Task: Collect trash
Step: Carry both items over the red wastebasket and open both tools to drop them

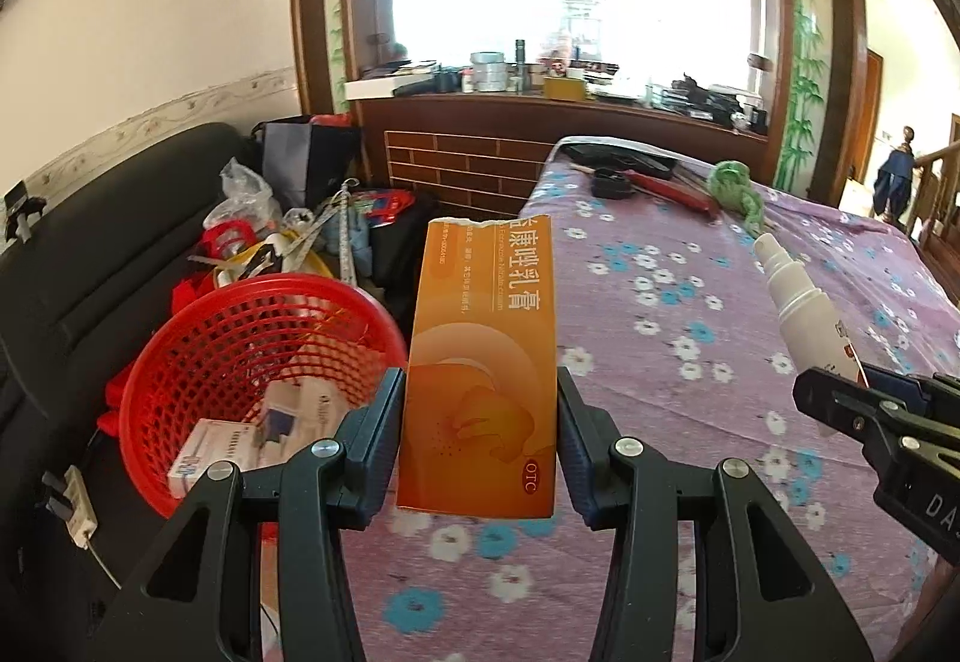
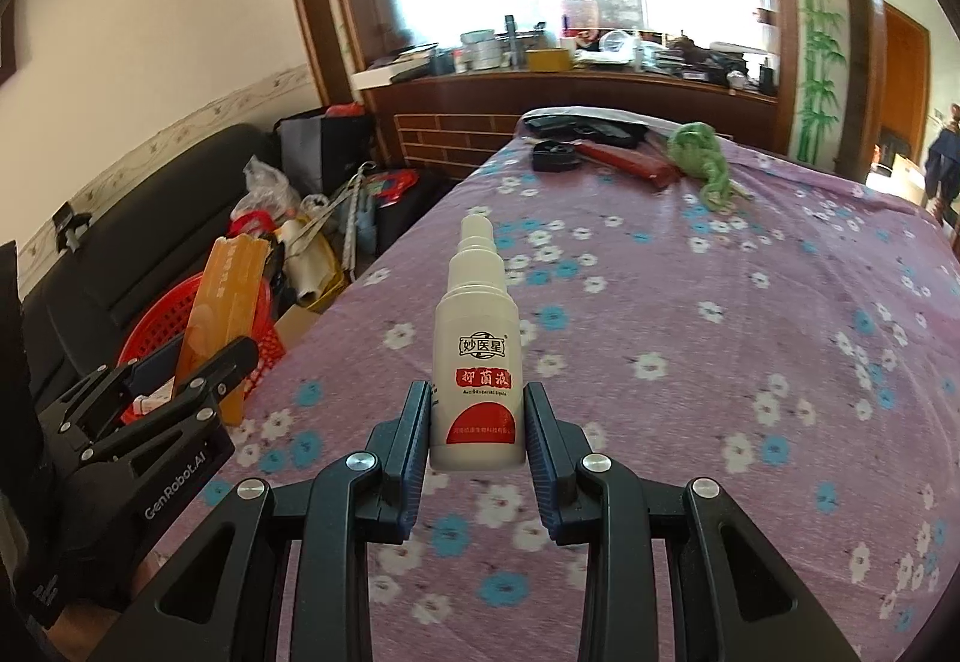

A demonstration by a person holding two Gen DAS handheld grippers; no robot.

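A: What has the left tool point(image 1: 480, 422) got?

B: An orange ointment carton point(image 1: 483, 362), torn at the top, pinched upright between both fingers, just right of the red mesh basket point(image 1: 198, 362), which has small boxes inside.

A: And the right tool point(image 2: 478, 434)?

B: Clamped on a white spray bottle point(image 2: 478, 362) with a red label, nozzle up, held above the purple floral cloth point(image 2: 720, 362) over the surface.
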